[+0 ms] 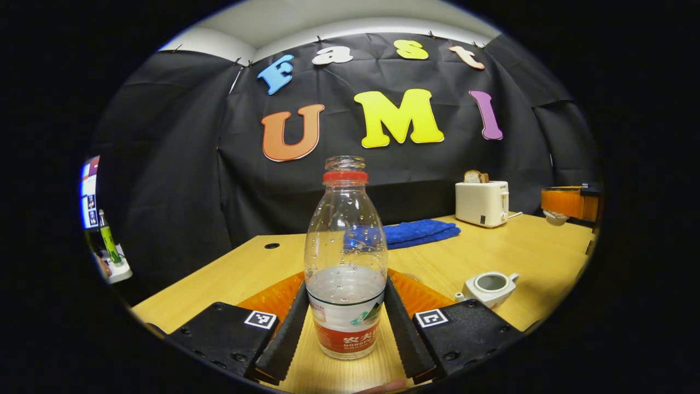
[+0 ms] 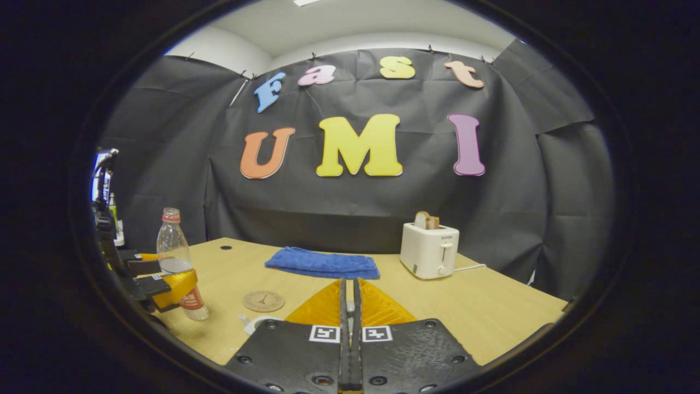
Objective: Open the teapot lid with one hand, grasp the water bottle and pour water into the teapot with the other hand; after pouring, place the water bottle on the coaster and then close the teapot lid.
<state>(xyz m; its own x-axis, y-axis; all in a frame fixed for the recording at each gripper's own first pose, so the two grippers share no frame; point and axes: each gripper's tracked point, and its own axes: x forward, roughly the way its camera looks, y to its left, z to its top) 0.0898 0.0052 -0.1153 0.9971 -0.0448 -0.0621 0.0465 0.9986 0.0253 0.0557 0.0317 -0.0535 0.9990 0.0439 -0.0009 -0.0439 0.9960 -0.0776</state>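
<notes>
While the water bottle [image 1: 345,262] stands upright on the bench [image 1: 525,246], uncapped and partly filled, the left claw [image 1: 344,334] straddles its lower part, one finger close against each side of the label; whether both truly press on it cannot be told from the left gripper view. From the right gripper view, the same bottle [image 2: 178,262] is seen at the bench's left side with the left claw [image 2: 164,287] around its lower half. The right claw [image 2: 350,306] has its two fingers pressed together with only a thin line between them; anything pinched between their tips cannot be made out. The teapot [image 1: 488,287] sits lidless on the bench to the right of the bottle, its opening bare. The coaster [image 2: 263,300] lies flat on the bench between the bottle and the right claw, apart from both. Farther back lie a blue cloth [image 2: 322,264] and a toaster [image 2: 429,249].
</notes>
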